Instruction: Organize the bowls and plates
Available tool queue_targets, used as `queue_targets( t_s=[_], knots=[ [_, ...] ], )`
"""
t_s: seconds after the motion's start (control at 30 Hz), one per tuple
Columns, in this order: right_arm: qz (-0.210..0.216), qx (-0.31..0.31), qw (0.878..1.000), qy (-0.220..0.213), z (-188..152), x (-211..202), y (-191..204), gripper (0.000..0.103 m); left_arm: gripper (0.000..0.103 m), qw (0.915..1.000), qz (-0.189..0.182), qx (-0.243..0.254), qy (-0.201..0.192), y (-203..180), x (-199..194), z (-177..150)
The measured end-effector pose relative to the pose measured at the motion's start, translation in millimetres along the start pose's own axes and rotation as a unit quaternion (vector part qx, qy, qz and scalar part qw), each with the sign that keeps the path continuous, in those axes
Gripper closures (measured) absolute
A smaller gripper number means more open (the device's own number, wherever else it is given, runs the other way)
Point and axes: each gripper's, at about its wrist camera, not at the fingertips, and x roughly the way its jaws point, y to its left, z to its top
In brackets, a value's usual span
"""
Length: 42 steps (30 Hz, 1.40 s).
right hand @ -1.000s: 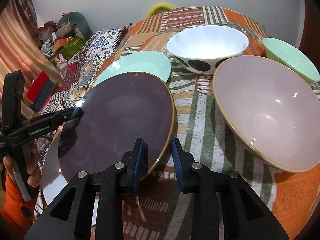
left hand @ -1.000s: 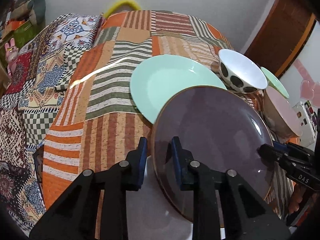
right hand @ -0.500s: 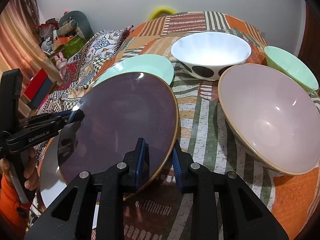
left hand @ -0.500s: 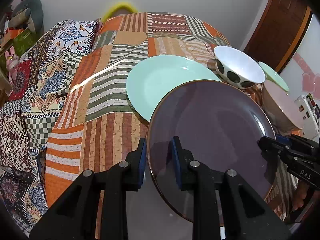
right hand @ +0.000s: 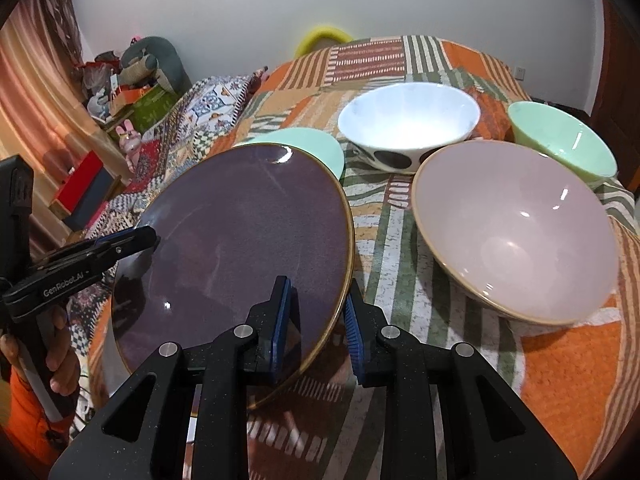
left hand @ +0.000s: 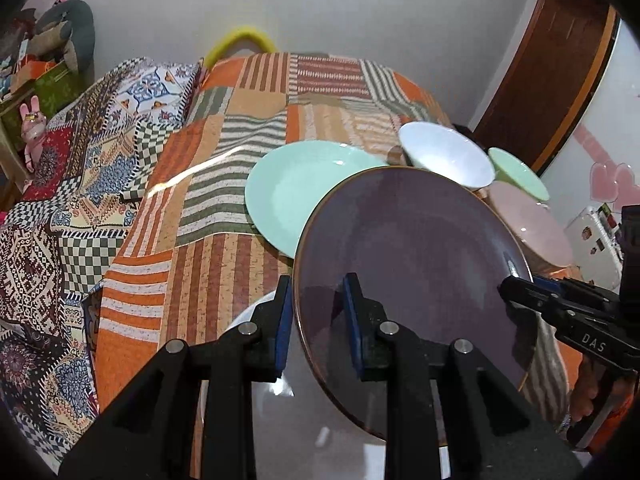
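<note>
Purple plate point(right hand: 240, 248) clamped at opposite rims by left gripper point(left hand: 316, 316) and right gripper point(right hand: 316, 320), airborne; mint plate point(left hand: 296, 188), three bowls unstacked.

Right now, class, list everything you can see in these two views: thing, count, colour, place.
purple plate: 1, dark purple, lifted, clamped at opposite rims
white plate: 1, white, under purple plate
mint plate: 1, mint, on quilt
spotted bowl: 1, white with black spots, behind pink bowl
pink bowl: 1, pink, right side
green bowl: 1, mint, far right
quilt: 1, orange patchwork
left gripper: black, shut on plate
right gripper: black, shut on plate
hand: orange sleeve
</note>
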Motion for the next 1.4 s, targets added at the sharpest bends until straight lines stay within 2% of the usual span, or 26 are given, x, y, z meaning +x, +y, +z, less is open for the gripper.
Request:
queue_targets(
  t_s=[0.37,0.8,1.2,1.4],
  knots=[
    [0.001,-0.003,0.999,-0.036,-12,-47,0,0.079,0.079,0.9992,0.002,0.019,-0.035,-34,-54,-14],
    [-0.013,0.005,0.998,-0.054,-37,-88,-22,0.079,0.079,0.9977,-0.024,0.046,-0.043,-80,-85,-39],
    [-0.035,0.029,0.998,-0.038,-68,-95,-44,0.079,0.079,0.9966,-0.041,0.071,-0.004,-109,-73,-64],
    [-0.043,0.039,0.998,-0.019,-81,-92,-54,0.079,0.079,0.9953,-0.047,0.079,0.032,-115,-55,-72]
  ],
)
